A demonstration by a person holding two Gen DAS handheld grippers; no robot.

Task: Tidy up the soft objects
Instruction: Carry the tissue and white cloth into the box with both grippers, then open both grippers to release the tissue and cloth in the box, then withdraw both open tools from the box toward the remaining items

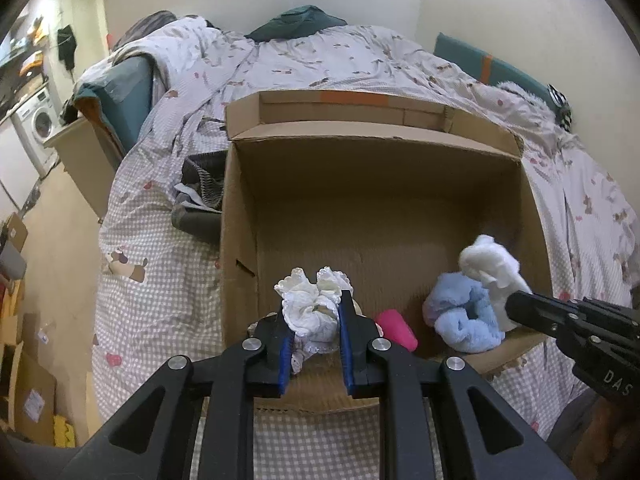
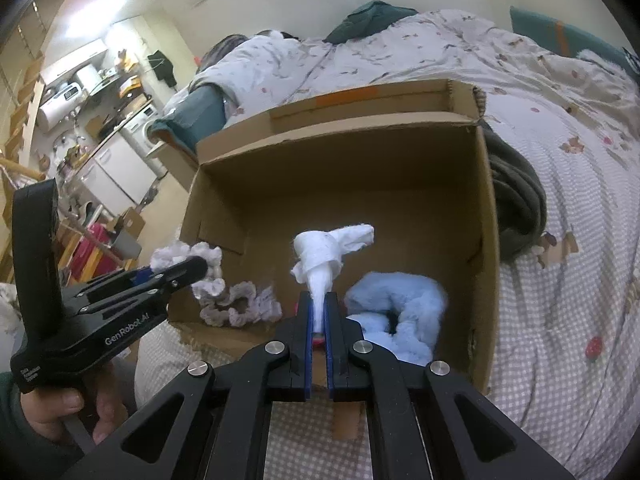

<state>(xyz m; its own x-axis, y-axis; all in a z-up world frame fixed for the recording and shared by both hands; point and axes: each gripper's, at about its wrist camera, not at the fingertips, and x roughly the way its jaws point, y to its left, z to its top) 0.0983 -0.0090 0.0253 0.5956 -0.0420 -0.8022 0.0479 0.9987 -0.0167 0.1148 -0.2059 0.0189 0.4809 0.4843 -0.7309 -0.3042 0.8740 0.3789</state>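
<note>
An open cardboard box (image 1: pixel 360 208) stands on the bed, also in the right wrist view (image 2: pixel 360 184). My left gripper (image 1: pixel 314 308) is shut on a white lacy scrunchie (image 1: pixel 308 312) at the box's near edge; from the right it shows at the left (image 2: pixel 192 268) with the scrunchie (image 2: pixel 236 300) hanging down. My right gripper (image 2: pixel 318 300) is shut on a white fluffy cloth (image 2: pixel 320 256) over the box; it also shows in the left wrist view (image 1: pixel 492 264). A light blue fluffy scrunchie (image 1: pixel 464 316) (image 2: pixel 400 312) and a pink item (image 1: pixel 396 328) lie inside the box.
The bed carries a checked floral duvet (image 1: pixel 160 260). A dark wicker basket (image 1: pixel 204 176) stands left of the box. A dark green garment (image 2: pixel 516 196) lies right of the box. Teal pillows (image 1: pixel 480 64) lie against the wall. A washing machine (image 1: pixel 38 128) and boxes are on the floor left.
</note>
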